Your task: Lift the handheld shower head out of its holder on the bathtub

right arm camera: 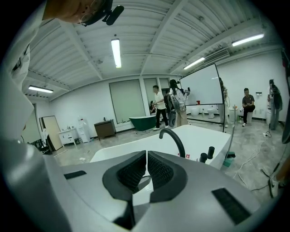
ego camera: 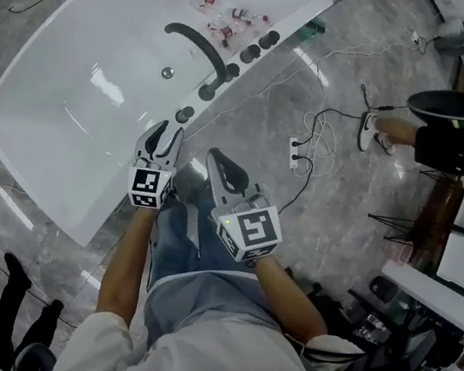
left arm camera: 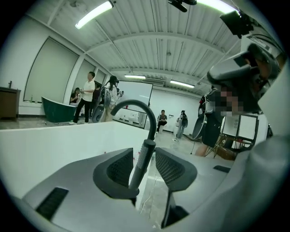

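Observation:
The handheld shower head (ego camera: pixel 185 114) stands upright in its holder on the near rim of the white bathtub (ego camera: pixel 76 66). In the left gripper view its grey ribbed handle (left arm camera: pixel 141 161) rises between the jaws, with the curved black faucet (left arm camera: pixel 136 106) behind it. My left gripper (ego camera: pixel 166 132) (left arm camera: pixel 146 167) is open, one pad on each side of the handle and a gap showing on the right side. My right gripper (ego camera: pixel 218 162) (right arm camera: pixel 146 170) hangs beside the tub over the floor, its pads together with nothing between them.
Several black knobs (ego camera: pixel 251 51) line the tub rim past the faucet (ego camera: pixel 199 42). Small bottles (ego camera: pixel 225 16) lie in the tub's far end. A power strip and cables (ego camera: pixel 297 152) trail over the marble floor. A seated person (ego camera: pixel 451 142) is at the right.

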`<state>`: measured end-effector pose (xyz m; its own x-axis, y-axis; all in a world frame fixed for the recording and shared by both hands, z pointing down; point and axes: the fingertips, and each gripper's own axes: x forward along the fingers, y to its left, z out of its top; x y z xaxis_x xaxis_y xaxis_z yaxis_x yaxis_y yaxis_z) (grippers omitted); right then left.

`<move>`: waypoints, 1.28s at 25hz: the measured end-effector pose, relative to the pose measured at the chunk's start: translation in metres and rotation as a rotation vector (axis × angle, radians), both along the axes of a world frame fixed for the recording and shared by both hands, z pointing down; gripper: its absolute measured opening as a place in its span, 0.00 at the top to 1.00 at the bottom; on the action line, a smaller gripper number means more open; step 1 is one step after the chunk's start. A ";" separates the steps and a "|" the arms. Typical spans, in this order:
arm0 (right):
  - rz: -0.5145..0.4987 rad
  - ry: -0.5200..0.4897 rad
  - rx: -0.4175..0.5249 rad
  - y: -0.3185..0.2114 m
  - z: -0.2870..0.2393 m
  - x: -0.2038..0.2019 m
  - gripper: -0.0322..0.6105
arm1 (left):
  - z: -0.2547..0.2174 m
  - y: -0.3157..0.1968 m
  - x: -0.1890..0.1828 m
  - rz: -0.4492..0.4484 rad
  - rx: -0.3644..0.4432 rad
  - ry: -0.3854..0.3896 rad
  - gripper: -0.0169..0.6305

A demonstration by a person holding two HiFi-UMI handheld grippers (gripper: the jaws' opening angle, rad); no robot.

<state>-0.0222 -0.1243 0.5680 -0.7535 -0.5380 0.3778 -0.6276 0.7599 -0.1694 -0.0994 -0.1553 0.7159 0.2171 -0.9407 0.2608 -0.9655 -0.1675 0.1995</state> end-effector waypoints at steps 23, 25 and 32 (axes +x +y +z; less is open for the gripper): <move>-0.040 0.060 -0.069 -0.023 0.098 0.009 0.92 | 0.190 -0.077 0.001 -0.041 -0.204 -0.197 0.75; -0.031 0.049 -0.055 -0.022 0.088 0.011 0.92 | 0.169 -0.069 -0.001 -0.062 -0.170 -0.185 0.75; 0.010 0.007 0.005 -0.014 0.020 0.024 0.92 | 0.018 -0.025 -0.011 -0.126 0.024 -0.111 0.75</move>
